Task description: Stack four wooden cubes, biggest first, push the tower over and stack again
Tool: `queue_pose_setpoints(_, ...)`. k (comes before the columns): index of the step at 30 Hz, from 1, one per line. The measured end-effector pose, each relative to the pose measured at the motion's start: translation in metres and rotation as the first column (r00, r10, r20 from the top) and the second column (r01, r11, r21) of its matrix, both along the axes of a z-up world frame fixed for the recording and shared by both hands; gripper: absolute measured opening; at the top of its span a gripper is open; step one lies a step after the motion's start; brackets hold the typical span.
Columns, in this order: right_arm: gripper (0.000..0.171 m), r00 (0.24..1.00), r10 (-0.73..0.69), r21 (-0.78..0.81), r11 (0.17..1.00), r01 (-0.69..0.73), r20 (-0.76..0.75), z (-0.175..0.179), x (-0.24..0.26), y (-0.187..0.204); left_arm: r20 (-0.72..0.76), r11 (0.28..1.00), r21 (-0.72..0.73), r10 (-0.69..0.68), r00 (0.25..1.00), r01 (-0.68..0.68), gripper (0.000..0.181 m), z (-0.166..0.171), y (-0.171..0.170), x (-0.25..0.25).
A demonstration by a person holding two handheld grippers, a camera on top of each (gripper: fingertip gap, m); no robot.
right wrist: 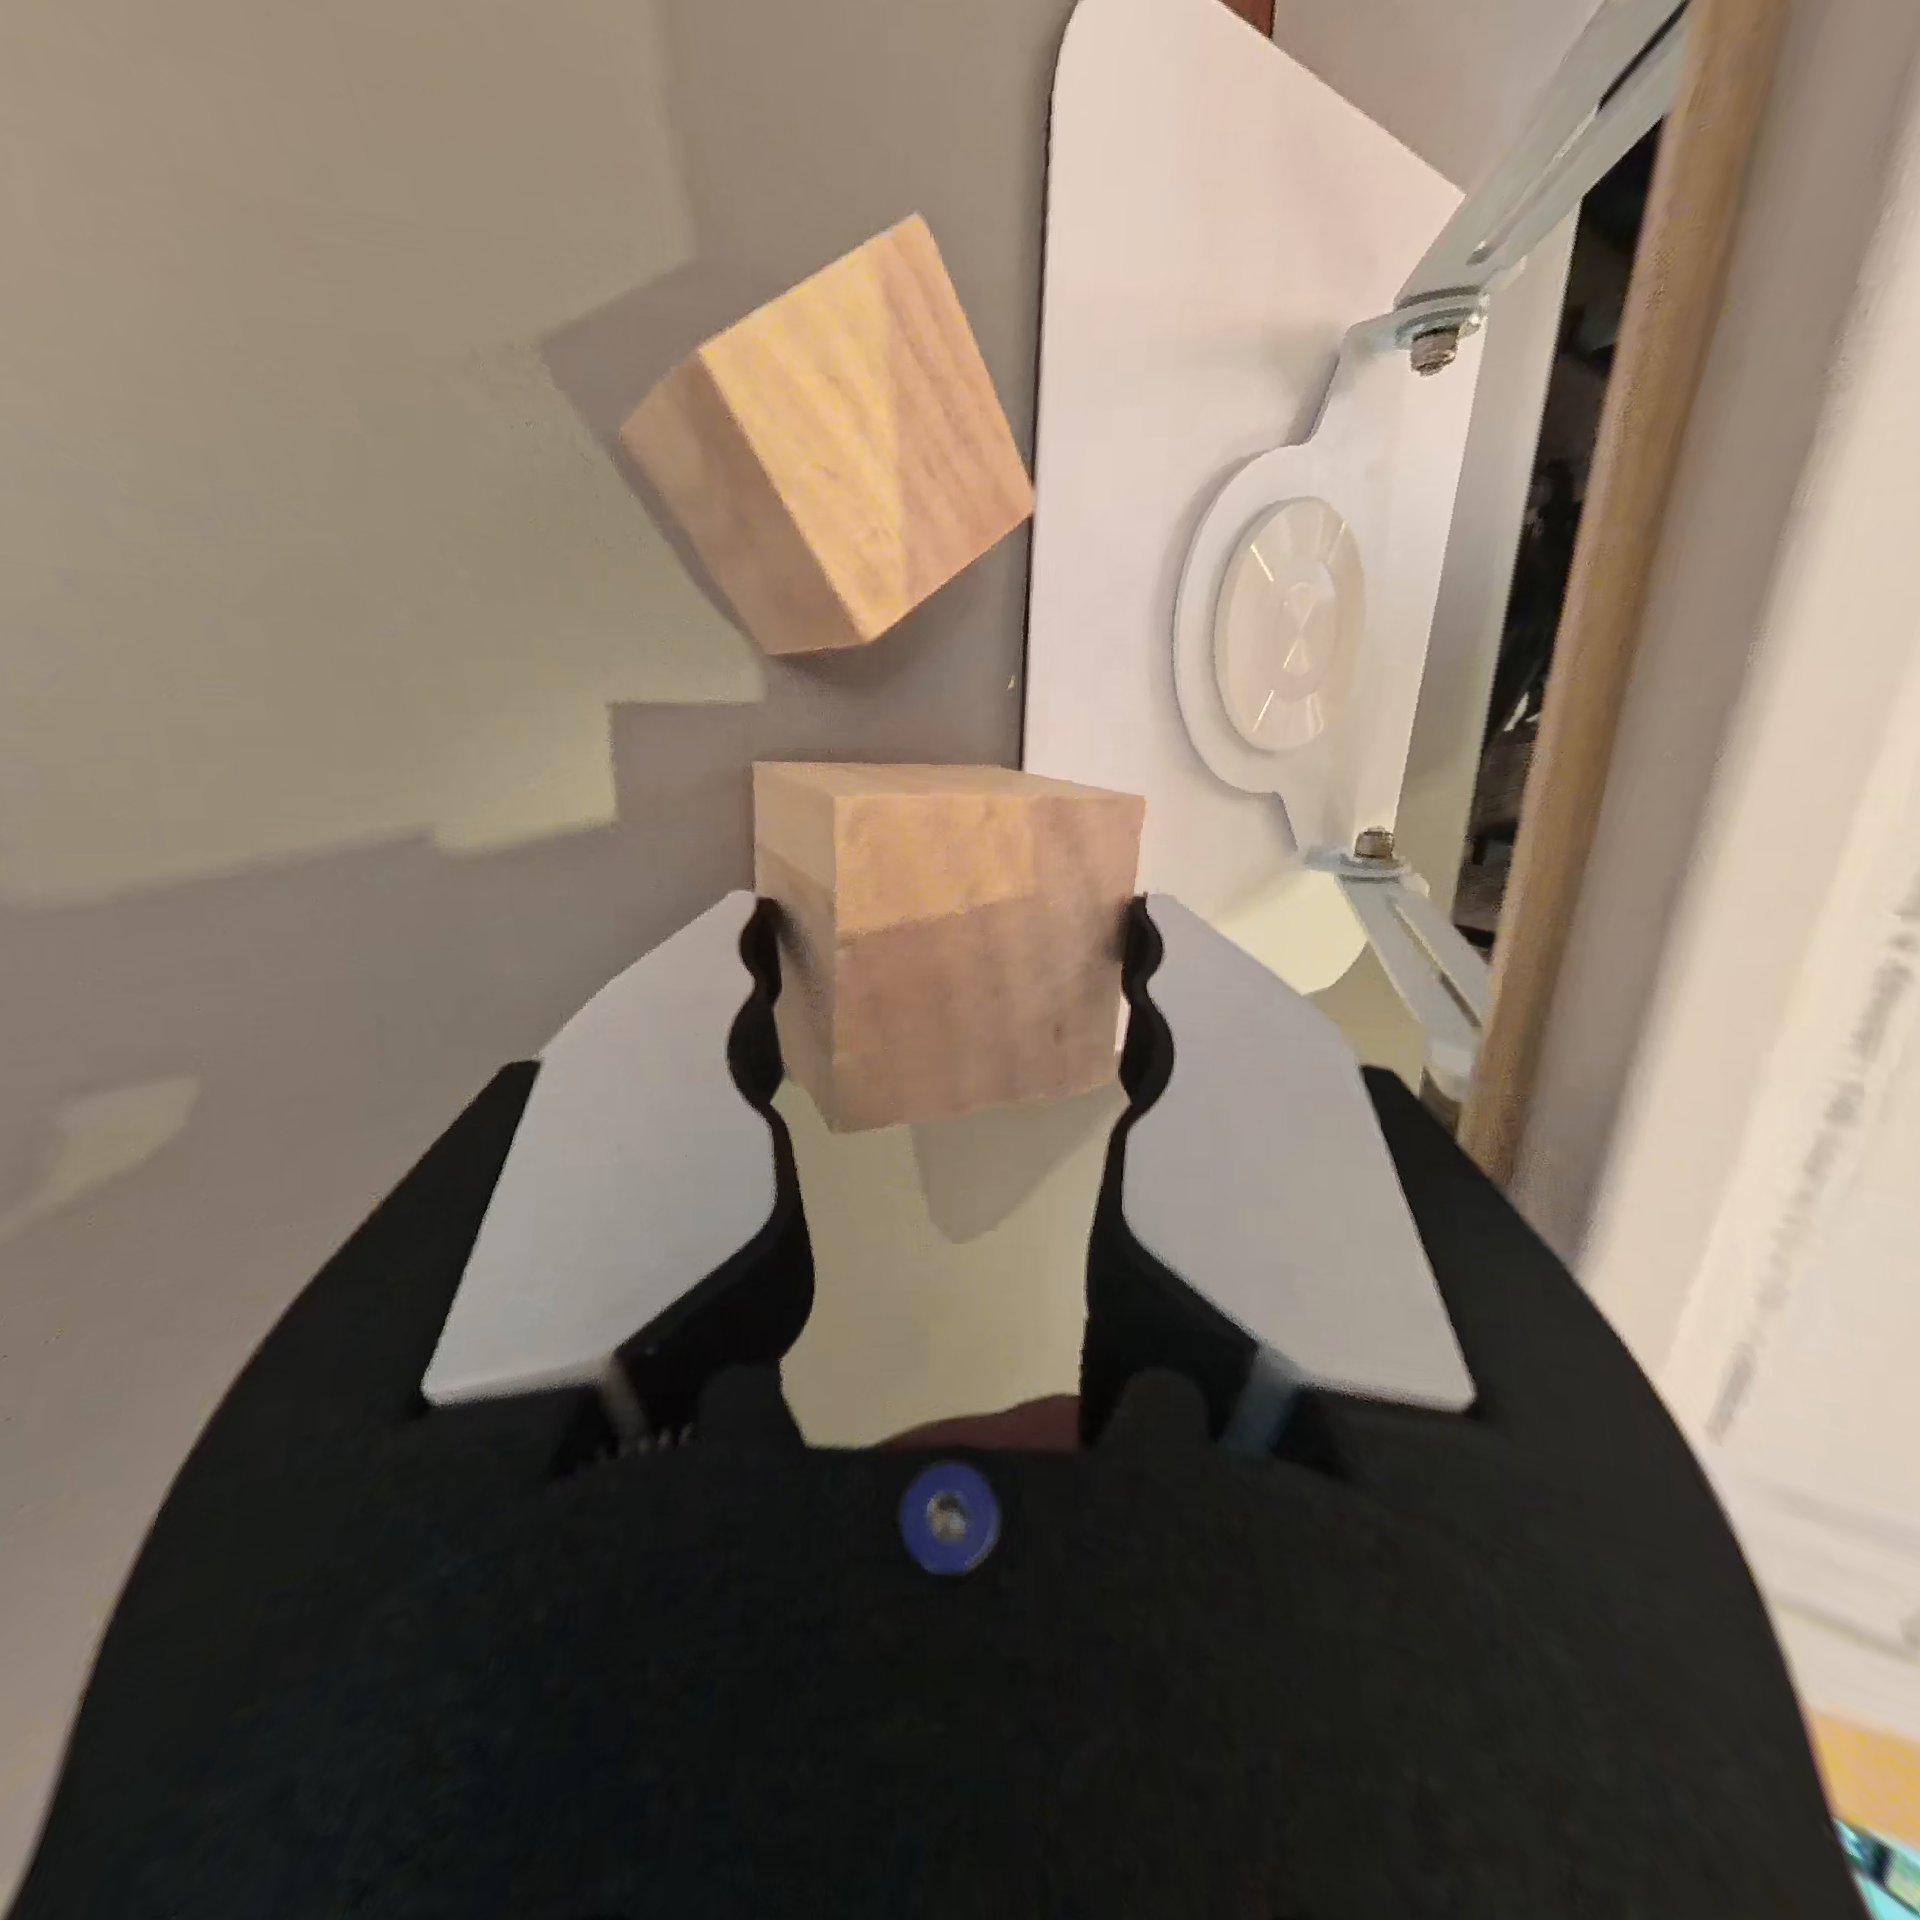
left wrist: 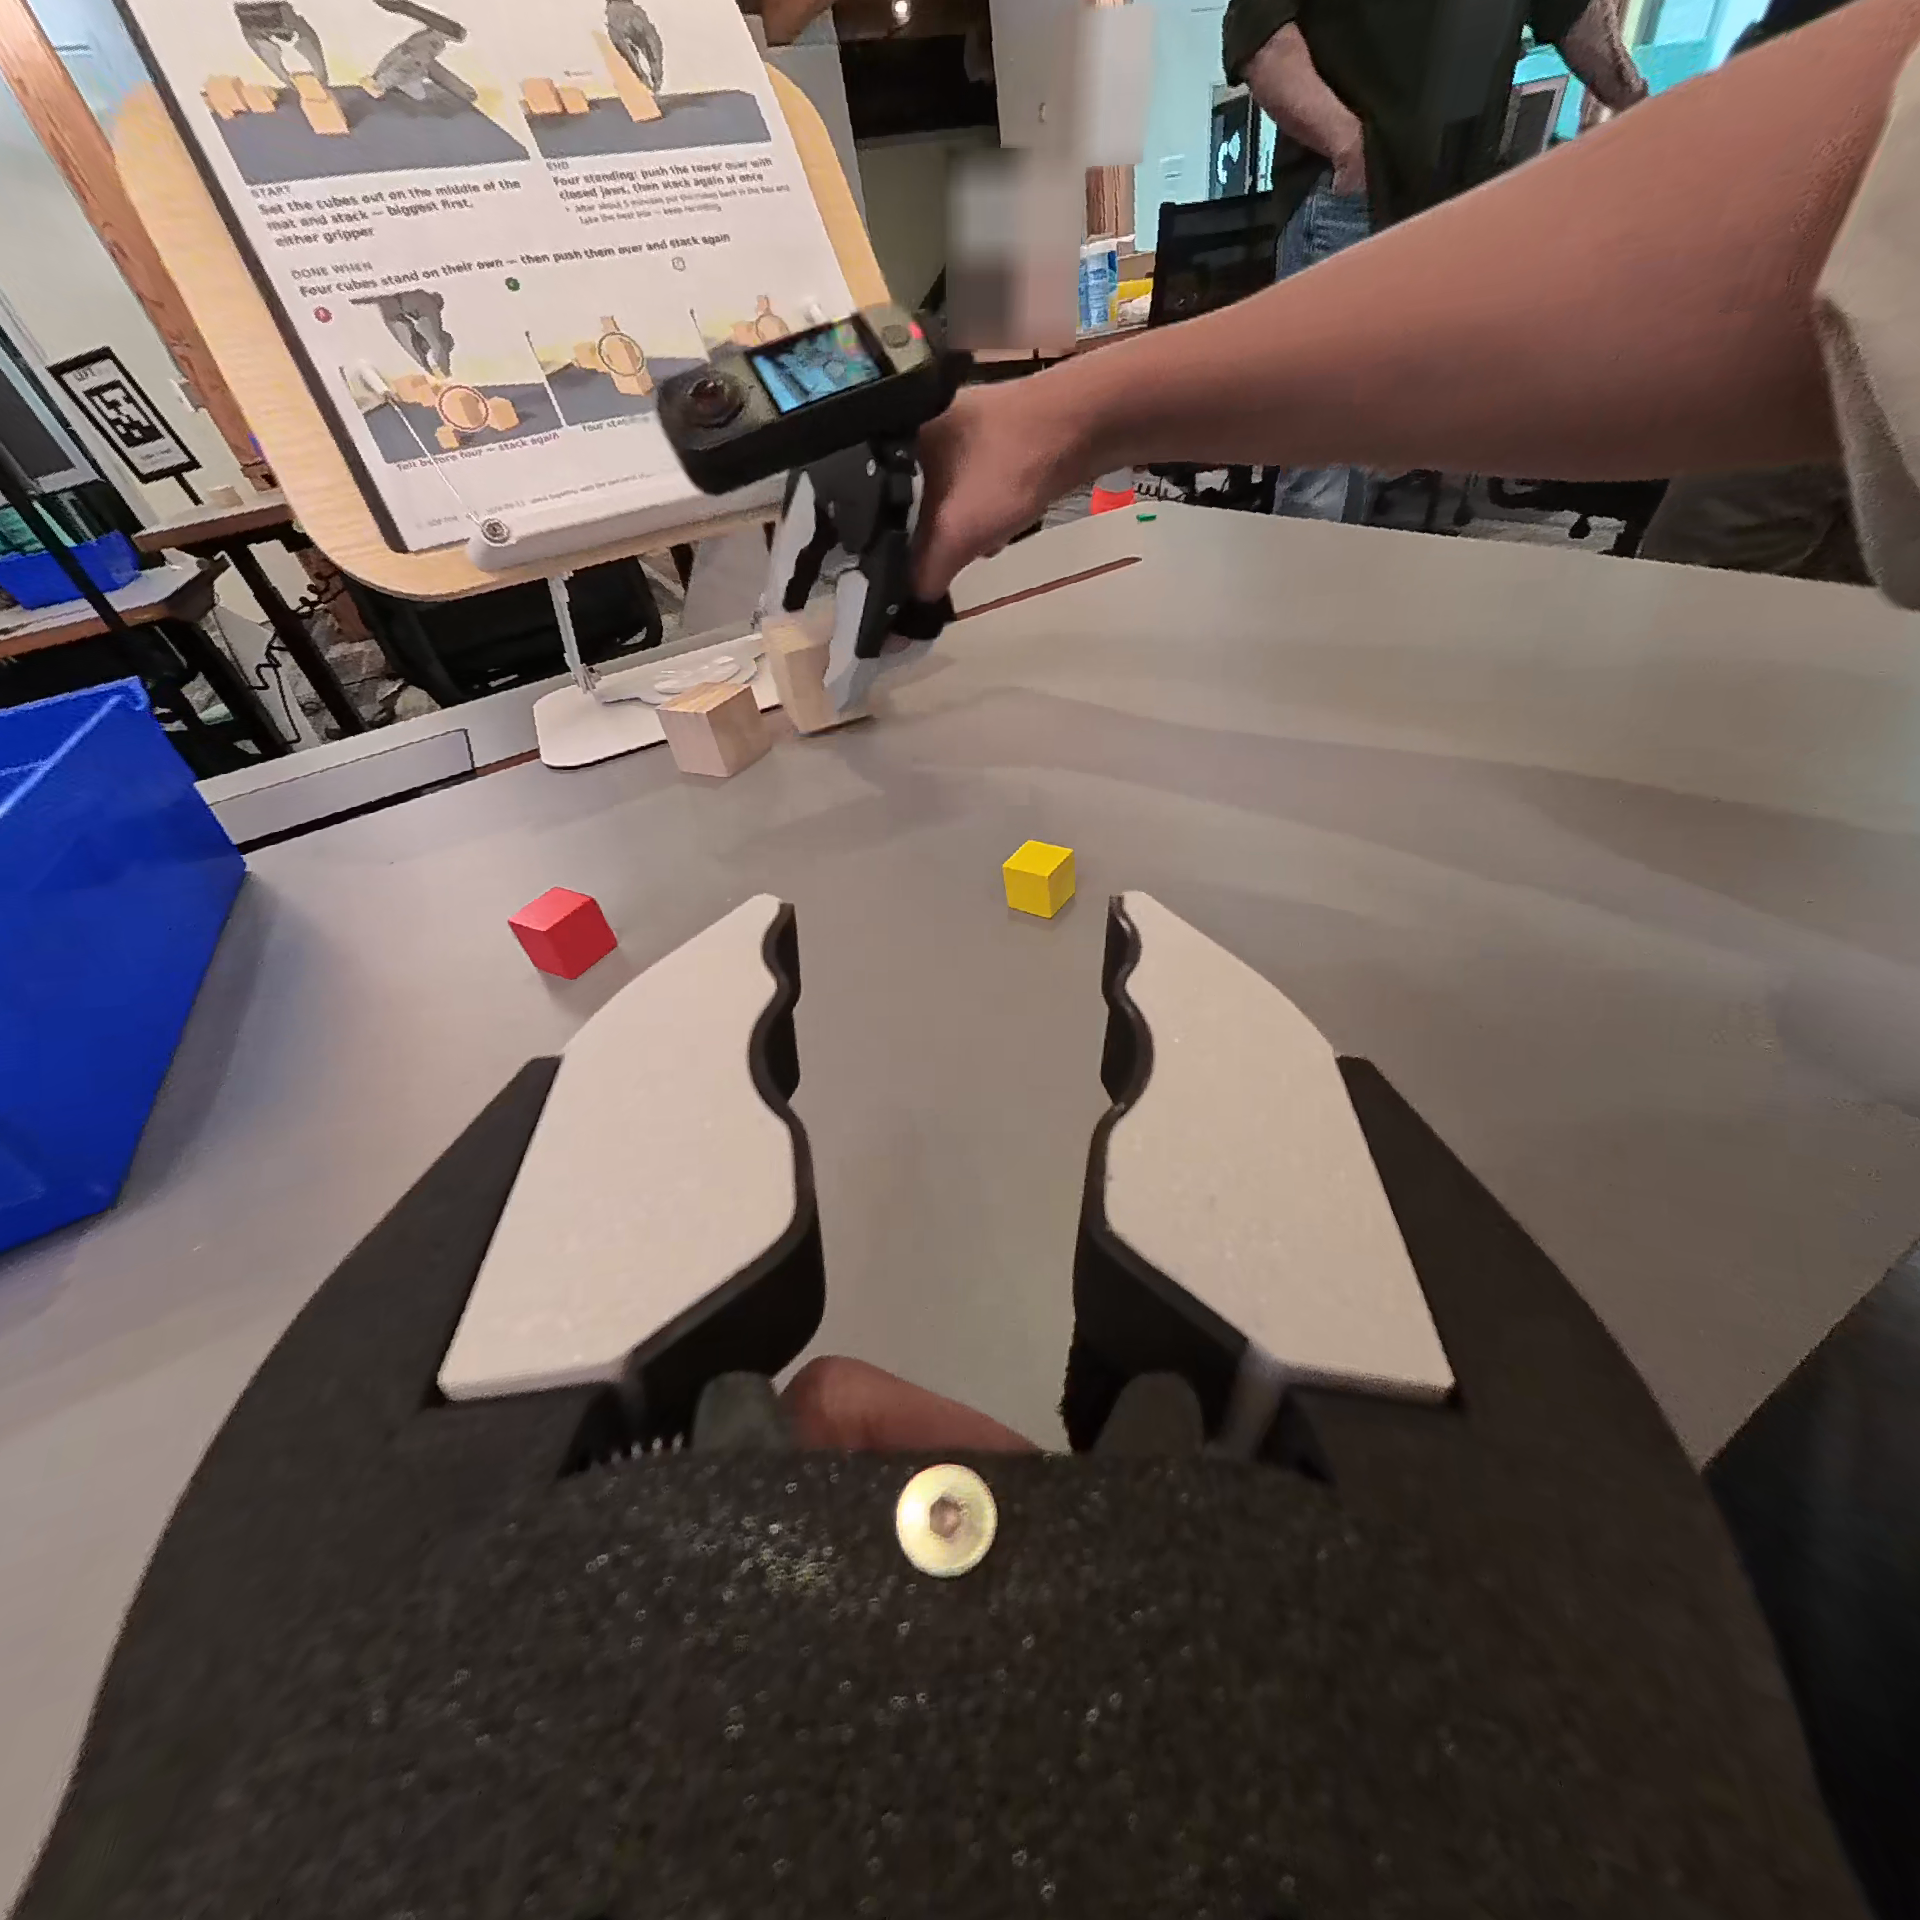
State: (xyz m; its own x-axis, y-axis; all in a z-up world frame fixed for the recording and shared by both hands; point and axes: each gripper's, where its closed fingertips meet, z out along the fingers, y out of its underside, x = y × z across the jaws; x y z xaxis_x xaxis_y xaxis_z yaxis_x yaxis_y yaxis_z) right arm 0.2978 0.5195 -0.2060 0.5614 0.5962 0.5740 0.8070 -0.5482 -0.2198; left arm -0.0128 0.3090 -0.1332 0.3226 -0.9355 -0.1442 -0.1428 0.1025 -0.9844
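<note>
My right gripper (right wrist: 951, 914) is shut on a plain wooden cube (right wrist: 977, 956) and holds it tilted, at or just above the grey table (right wrist: 312, 520). A second wooden cube (right wrist: 831, 436) lies just beyond it. In the left wrist view the right gripper (left wrist: 842, 665) holds its cube (left wrist: 810, 681) at the far side of the table, with the other wooden cube (left wrist: 715, 727) to its left. My left gripper (left wrist: 951, 914) is open and empty above the table (left wrist: 1351, 831). A small red cube (left wrist: 562, 931) lies left of its tips and a small yellow cube (left wrist: 1038, 878) just ahead.
A white stand base (right wrist: 1143, 312) with metal brackets lies right beside the wooden cubes and carries an instruction board (left wrist: 520, 260). A blue bin (left wrist: 83, 935) stands at the table's left edge. A person's arm (left wrist: 1351, 343) reaches across from the right. People stand in the background.
</note>
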Motion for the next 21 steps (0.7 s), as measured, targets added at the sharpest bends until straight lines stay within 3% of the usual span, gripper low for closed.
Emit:
queue_pose_setpoints(4,0.063,1.0,0.029,-0.004,1.0,-0.029,0.009,0.013,-0.015,-0.029,0.009,1.0,0.008,0.012,1.0,-0.012,0.055,0.004,0.004,-0.004)
queue_pose_setpoints(10,0.063,0.986,0.089,-0.035,0.995,-0.094,-0.138,0.026,-0.074,-0.074,0.0,1.0,0.008,0.017,1.0,-0.017,0.055,0.002,0.003,-0.007)
queue_pose_setpoints(15,0.063,0.983,0.119,-0.098,0.986,-0.134,-0.143,0.012,-0.123,-0.1,-0.012,1.0,0.005,0.029,1.0,-0.029,0.054,-0.001,0.007,-0.009)
queue_pose_setpoints(21,0.062,0.984,0.097,-0.143,0.983,-0.118,-0.151,-0.007,-0.136,-0.108,-0.036,0.999,-0.008,0.037,0.999,-0.037,0.055,-0.008,0.009,-0.01)
